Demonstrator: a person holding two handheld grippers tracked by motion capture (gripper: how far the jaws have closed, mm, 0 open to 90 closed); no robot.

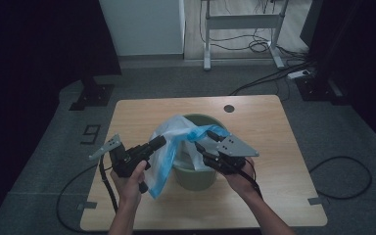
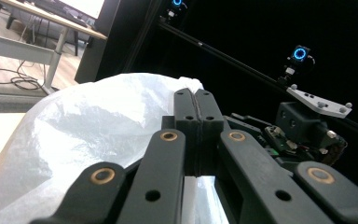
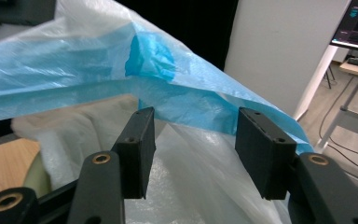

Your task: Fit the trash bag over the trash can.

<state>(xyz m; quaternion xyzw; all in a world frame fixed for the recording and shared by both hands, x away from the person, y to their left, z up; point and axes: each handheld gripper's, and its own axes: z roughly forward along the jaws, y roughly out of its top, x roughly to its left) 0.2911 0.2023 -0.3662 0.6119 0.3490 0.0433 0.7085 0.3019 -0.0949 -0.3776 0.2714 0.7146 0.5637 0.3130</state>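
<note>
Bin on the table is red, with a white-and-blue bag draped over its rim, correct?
Not quite: the bin is green, not red, as the high view shows. The white-and-blue bag does drape over its rim, on the table.

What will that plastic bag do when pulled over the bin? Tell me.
The plastic bag is probably floppy: it drapes and crumples over the green bin. Likely very light, thin enough to see through. Its glossy film may slip from the open right gripper.
</note>
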